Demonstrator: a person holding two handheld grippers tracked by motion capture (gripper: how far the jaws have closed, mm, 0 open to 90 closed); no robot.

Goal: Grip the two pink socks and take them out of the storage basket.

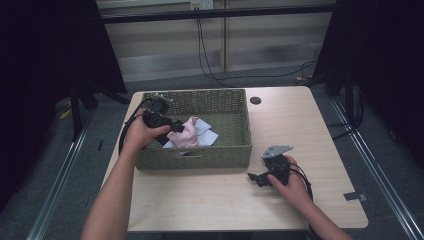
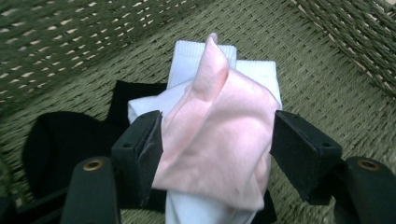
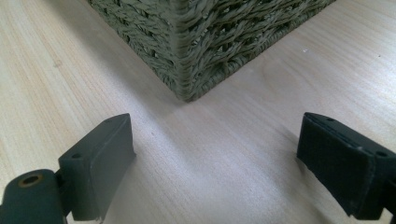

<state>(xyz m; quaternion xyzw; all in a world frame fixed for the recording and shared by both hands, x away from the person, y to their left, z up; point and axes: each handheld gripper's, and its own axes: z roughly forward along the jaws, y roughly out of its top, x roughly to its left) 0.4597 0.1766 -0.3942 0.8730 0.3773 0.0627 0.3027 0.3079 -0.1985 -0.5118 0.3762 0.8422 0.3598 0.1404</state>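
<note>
1. The left tool (image 2: 217, 144) reaches into the woven basket (image 1: 225, 107), its jaws closed on a pink cloth (image 2: 219, 135).
2. The pink cloth lies on a white cloth (image 2: 187, 60) and a black cloth (image 2: 60, 140) on the basket floor.
3. The right tool (image 3: 215, 163) rests on the wooden surface (image 1: 300, 130), jaws spread wide with nothing between them, pointing at the basket's near corner.

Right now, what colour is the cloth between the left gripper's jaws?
Pale pink cloth, clearest in the left gripper view.
</note>
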